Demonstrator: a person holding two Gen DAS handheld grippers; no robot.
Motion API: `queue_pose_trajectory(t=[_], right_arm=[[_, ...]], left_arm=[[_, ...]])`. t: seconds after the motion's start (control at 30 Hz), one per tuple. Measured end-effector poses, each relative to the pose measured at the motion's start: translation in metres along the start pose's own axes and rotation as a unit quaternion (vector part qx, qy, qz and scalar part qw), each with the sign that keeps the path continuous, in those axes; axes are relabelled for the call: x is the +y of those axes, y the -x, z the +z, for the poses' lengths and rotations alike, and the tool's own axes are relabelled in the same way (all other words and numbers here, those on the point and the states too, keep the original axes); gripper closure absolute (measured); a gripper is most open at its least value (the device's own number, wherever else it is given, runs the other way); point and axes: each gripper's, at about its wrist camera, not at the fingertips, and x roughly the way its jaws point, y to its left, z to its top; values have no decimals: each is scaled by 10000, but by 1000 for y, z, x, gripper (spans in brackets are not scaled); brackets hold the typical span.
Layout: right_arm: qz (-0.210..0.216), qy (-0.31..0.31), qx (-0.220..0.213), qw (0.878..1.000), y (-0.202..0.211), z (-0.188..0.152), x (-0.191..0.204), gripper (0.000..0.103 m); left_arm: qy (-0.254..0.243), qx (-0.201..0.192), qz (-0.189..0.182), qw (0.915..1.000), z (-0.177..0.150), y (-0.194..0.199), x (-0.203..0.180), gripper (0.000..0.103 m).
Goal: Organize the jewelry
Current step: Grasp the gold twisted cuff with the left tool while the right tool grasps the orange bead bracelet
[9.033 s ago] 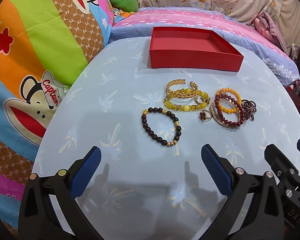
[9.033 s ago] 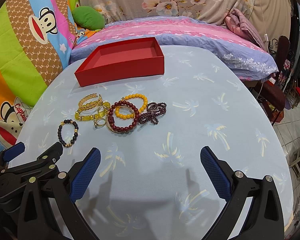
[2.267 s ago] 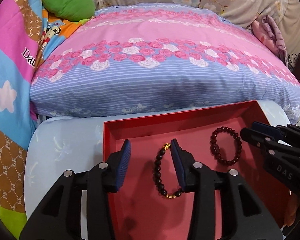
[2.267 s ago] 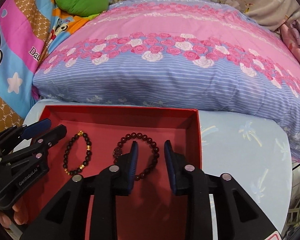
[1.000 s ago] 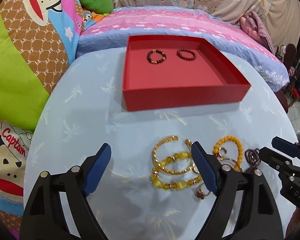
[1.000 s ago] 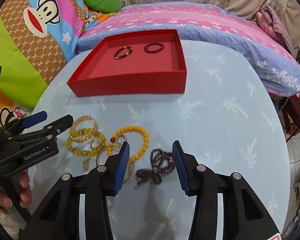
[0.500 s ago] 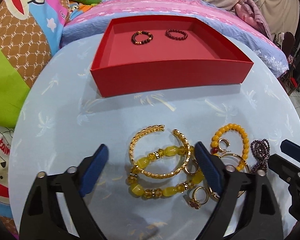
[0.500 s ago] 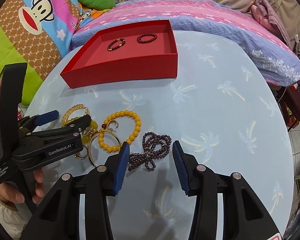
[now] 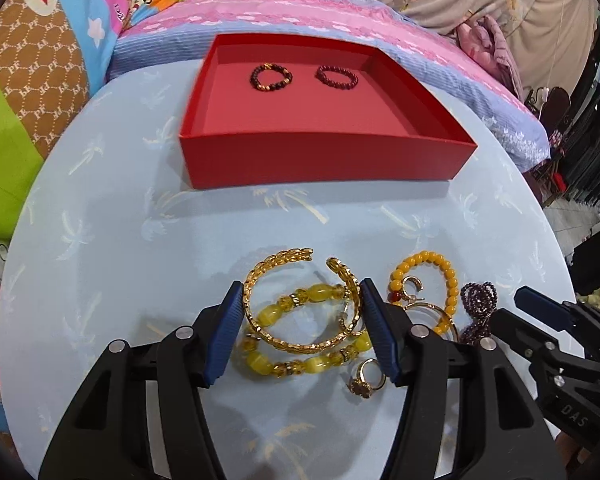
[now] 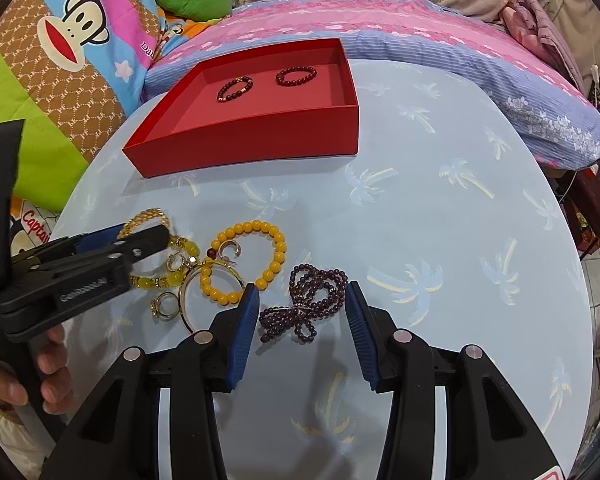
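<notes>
Where it sits open, red box [image 9: 324, 160] holds two beaded bracelets [image 9: 271, 77].

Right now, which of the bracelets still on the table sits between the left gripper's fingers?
The open gold chain-link cuff, lying on the yellow stone bracelet. The left gripper brackets it, jaws closing. The orange bead bracelet lies outside, to the right.
</notes>
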Motion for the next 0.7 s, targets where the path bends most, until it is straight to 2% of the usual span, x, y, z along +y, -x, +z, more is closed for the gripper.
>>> queue_pose_trajectory(t=[0.3,0.5,0.7], right_arm=[[153,89,-8,9998,-6,12,9,61],[207,255,48,9994,-15,13,21,69],[154,194,120,9996,-34,24,18,82]], left_arm=[[184,-264,411,9986,0,27,24,47],[298,-225,448,9983,-5,30,33,47],[254,-188,483,9983,-7,28,32,47]])
